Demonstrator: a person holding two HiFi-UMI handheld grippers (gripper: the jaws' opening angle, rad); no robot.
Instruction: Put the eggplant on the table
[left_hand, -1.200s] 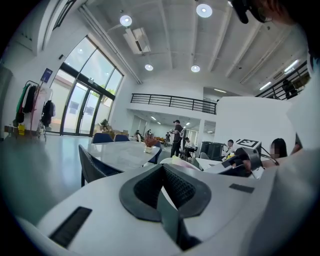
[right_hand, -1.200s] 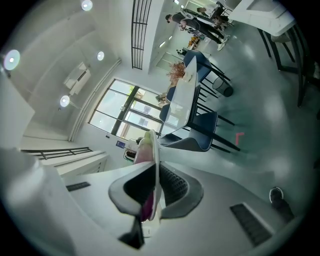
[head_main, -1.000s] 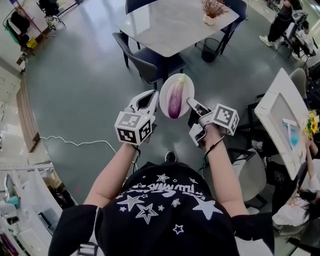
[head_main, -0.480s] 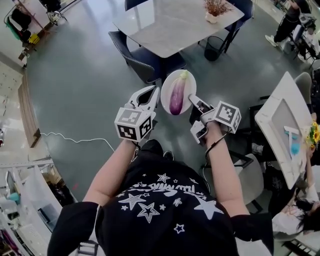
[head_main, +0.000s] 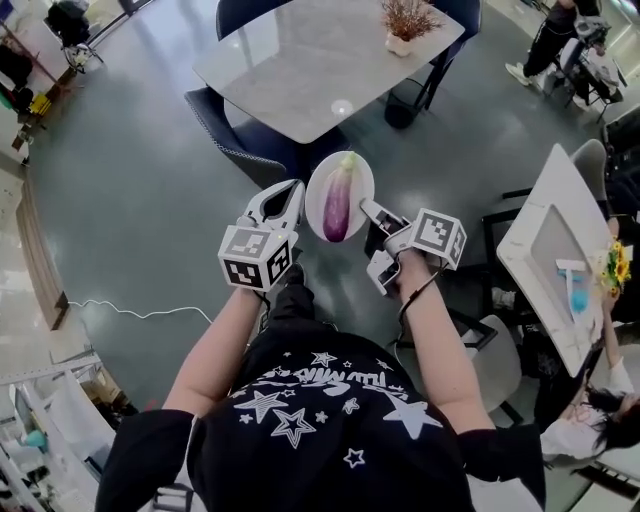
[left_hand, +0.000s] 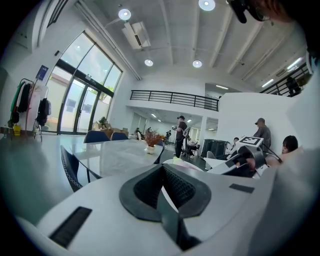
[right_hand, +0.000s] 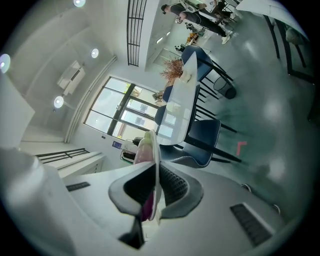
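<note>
A purple eggplant (head_main: 337, 203) with a green stem end lies on a white plate (head_main: 358, 170) held in the air in front of the person. My right gripper (head_main: 366, 207) is shut on the plate's right rim; in the right gripper view the plate (right_hand: 156, 145) stands edge-on between the pads, with the eggplant (right_hand: 141, 152) to their left. At the plate's left rim my left gripper (head_main: 293, 192) looks shut on it too, a pale sliver showing between its pads (left_hand: 180, 187). The grey marble table (head_main: 310, 60) lies just ahead.
Dark blue chairs (head_main: 235, 135) stand at the table's near side, below the plate. A potted dried plant (head_main: 402, 22) sits at the table's far right corner. Another white table (head_main: 545, 255) is at the right, with people (head_main: 555, 35) beyond. A cable (head_main: 130, 312) crosses the floor at the left.
The person has stepped toward the marble table, which now sits lower and larger in the head view. Both grippers still hold the plate with the eggplant as before.
</note>
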